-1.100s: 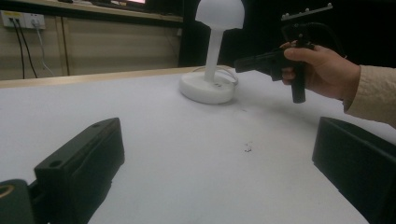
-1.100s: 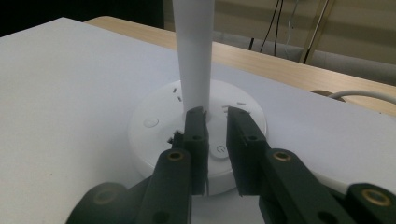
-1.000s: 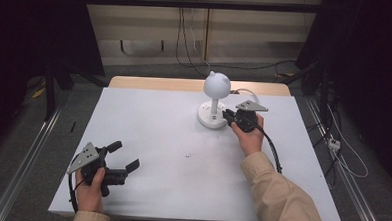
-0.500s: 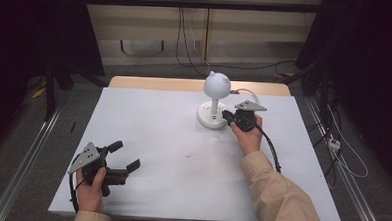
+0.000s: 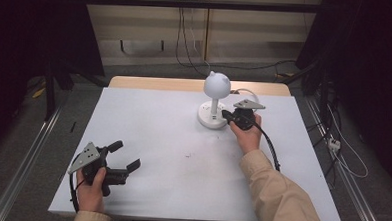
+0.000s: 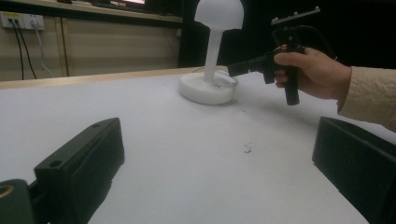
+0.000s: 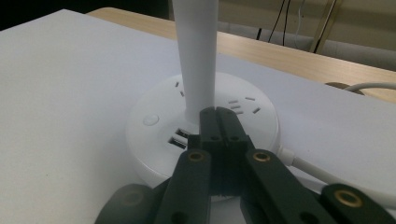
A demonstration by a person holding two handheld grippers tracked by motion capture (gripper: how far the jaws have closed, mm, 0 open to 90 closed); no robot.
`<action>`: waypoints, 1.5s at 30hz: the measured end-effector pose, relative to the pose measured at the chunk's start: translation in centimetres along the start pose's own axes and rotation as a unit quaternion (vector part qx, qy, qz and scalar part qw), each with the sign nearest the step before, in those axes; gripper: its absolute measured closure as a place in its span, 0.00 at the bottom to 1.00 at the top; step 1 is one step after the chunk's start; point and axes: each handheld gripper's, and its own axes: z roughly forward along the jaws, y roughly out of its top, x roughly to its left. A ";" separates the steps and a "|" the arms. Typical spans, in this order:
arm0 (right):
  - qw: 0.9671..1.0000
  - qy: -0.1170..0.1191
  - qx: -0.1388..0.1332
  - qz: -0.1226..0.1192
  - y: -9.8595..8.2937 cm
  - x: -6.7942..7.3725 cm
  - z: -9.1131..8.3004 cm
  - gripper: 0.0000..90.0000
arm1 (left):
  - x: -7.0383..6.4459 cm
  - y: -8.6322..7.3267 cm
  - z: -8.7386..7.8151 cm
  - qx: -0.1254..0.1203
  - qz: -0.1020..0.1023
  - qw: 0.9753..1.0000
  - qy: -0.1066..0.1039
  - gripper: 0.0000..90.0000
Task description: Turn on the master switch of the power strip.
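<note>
Right claw [image 7: 216, 114] pressed closed over the white lamp [image 5: 215, 104] base, at the desk's [image 5: 158, 134] one o'clock.
Left claw [image 5: 124, 156] rests spread open at seven o'clock; lamp's head is cut off in the right gripper view.

Only the lamp [image 5: 214, 104] stands on the otherwise open table [image 5: 172, 139].
</note>
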 end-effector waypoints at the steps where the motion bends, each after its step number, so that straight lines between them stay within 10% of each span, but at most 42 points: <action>1: 1.000 0.001 0.000 -0.001 0.0 0.0 0.0 1.00 | 0.0 0.0 0.0 0.000 0.000 1.000 0.000 0.02; 45: 1.000 -0.010 0.006 -0.016 -0.9 -0.5 1.5 1.00 | -0.2 -0.1 0.1 0.005 0.003 1.000 -0.006 0.02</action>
